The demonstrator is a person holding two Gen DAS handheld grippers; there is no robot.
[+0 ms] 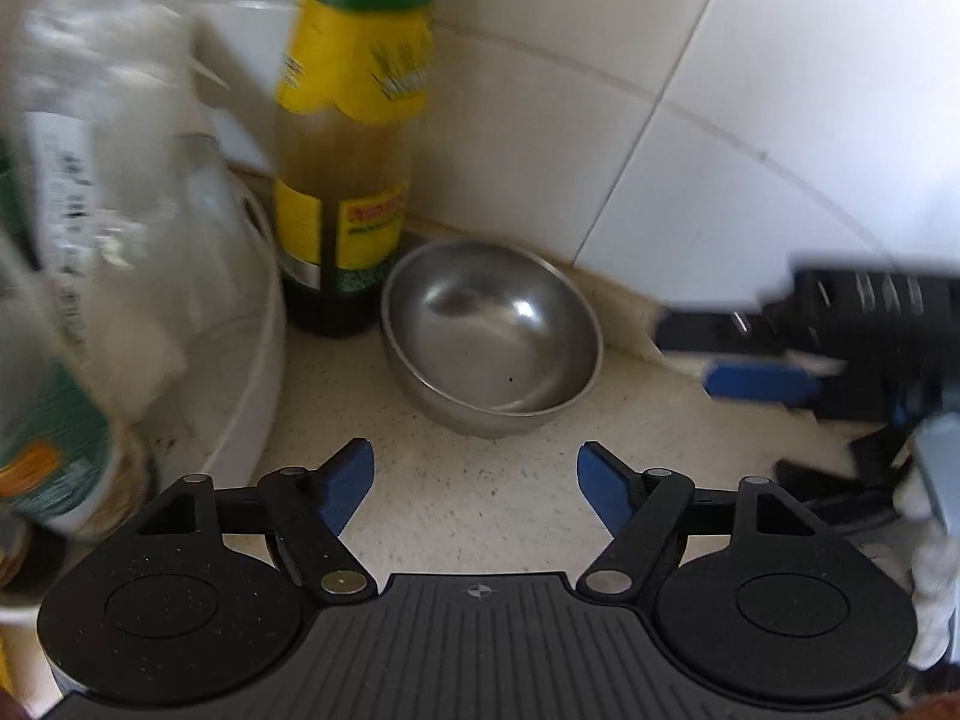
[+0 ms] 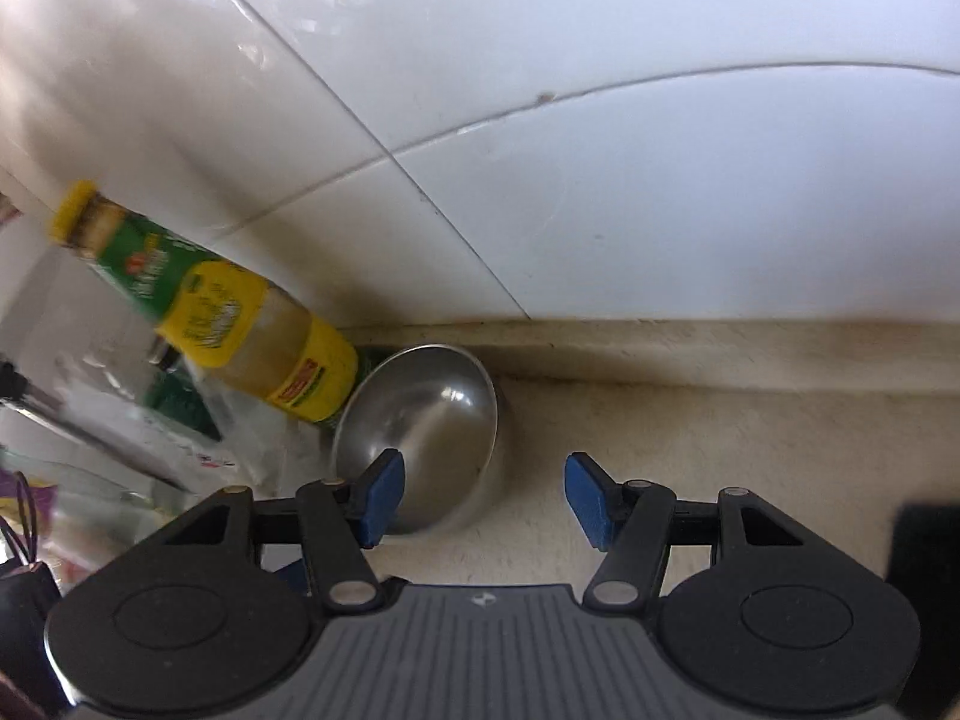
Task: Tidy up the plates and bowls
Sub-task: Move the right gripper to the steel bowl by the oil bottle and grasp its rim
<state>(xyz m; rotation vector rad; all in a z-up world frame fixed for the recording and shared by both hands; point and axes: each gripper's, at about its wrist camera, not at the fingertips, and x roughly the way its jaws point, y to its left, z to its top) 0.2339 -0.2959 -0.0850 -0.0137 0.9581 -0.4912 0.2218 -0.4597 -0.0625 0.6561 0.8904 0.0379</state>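
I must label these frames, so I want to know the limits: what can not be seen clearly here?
- Bottle label text: left wrist view, blurred; its cap is cut off by the top edge.
- Steel bowl near rim: right wrist view, hidden behind the right claw.
- Plastic bags at left: left wrist view, motion blur, contents unclear.
- Right claw's fingers: left wrist view, blurred, gap unreadable.

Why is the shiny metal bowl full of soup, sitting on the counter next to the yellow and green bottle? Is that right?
Not quite. The metal bowl is empty; the left wrist view looks straight into its bare, shiny inside. The rest holds: it sits on the counter next to the yellow and green bottle.
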